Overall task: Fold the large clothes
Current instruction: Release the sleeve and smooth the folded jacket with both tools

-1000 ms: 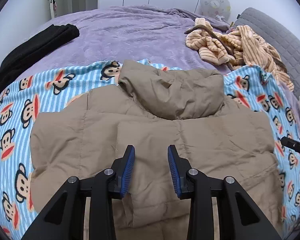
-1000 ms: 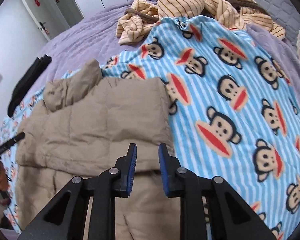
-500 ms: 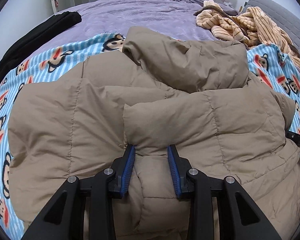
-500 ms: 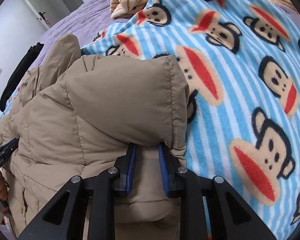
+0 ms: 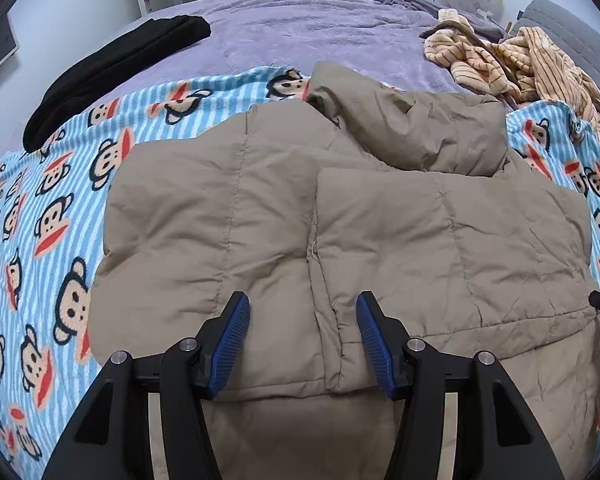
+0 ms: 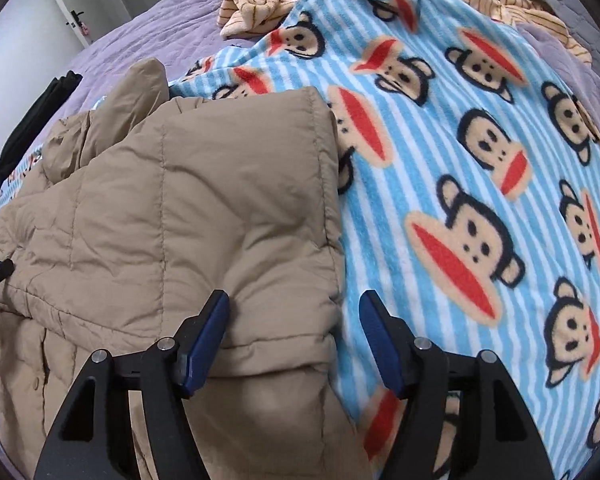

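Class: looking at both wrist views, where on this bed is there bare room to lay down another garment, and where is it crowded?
Free: purple bedspread between black garment and striped clothes; monkey blanket beside the tan jacket. Crowded: the jacket, the striped heap.

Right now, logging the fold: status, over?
Left gripper and right gripper opening, nothing pinched. Tan puffer jacket lies folded on monkey blanket. Nothing blocking.

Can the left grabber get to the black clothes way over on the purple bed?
Probably not from here. The left gripper hangs over the tan puffy jacket, jaws opening. The black clothes lie far off, across the monkey blanket. Nothing blocks the way.
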A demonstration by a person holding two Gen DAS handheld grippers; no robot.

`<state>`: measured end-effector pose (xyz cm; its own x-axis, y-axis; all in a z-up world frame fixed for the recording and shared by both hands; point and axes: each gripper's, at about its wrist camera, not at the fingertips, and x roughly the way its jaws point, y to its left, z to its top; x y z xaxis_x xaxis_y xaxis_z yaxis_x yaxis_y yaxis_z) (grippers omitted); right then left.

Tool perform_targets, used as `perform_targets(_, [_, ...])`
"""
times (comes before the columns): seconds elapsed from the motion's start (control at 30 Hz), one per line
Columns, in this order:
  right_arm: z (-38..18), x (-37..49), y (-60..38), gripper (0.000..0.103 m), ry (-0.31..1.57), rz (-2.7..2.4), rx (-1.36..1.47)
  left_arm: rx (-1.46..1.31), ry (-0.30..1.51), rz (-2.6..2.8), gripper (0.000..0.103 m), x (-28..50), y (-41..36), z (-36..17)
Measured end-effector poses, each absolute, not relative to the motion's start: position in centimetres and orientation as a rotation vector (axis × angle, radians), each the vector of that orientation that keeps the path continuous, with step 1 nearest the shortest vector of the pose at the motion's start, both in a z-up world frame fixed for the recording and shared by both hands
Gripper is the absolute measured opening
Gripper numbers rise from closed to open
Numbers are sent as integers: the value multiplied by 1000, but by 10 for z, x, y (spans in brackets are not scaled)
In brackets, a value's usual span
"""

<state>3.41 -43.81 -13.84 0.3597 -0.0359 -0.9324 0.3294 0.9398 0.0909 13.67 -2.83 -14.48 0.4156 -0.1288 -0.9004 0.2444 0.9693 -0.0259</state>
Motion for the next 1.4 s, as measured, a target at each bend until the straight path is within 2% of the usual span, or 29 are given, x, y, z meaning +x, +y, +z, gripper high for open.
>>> perform_targets(0.17, [-124,13,-435,72,1183,-252,317,138,1131,-249,58,122,-29,-132])
perform_targets(0.27, [-117,1,-430,77,1182,-242,348,154,1147,-265,58,110,-32,-129])
perform_targets(0.5, [-110,-28,-405,77,1197,-184,405,153,1172,-264,58,76,-29,-124])
perform_targets(0.53, [-110,-30,-401,78,1202,-173,403,154,1174,-260,64,72,-28,-123])
perform_targets(0.57, [-110,-33,-396,78,1209,-159,405,152,1177,-250,88,65,-27,-121])
perform_targets(0.6, [-111,-36,-392,78,1214,-149,410,146,1168,-238,103,59,-24,-119])
perform_targets(0.73, [-111,-52,-380,78,1227,-120,435,144,1151,-226,102,36,-17,-109])
perform_targets(1.33, [-100,-124,-317,84,1285,-125,546,137,1294,-284,102,-44,46,-104])
perform_targets(1.37, [-100,-128,-310,87,1288,-121,556,142,1298,-289,102,-49,49,-103])
perform_targets(1.4, [-99,-132,-303,96,1289,-115,568,149,1300,-291,102,-53,53,-102])
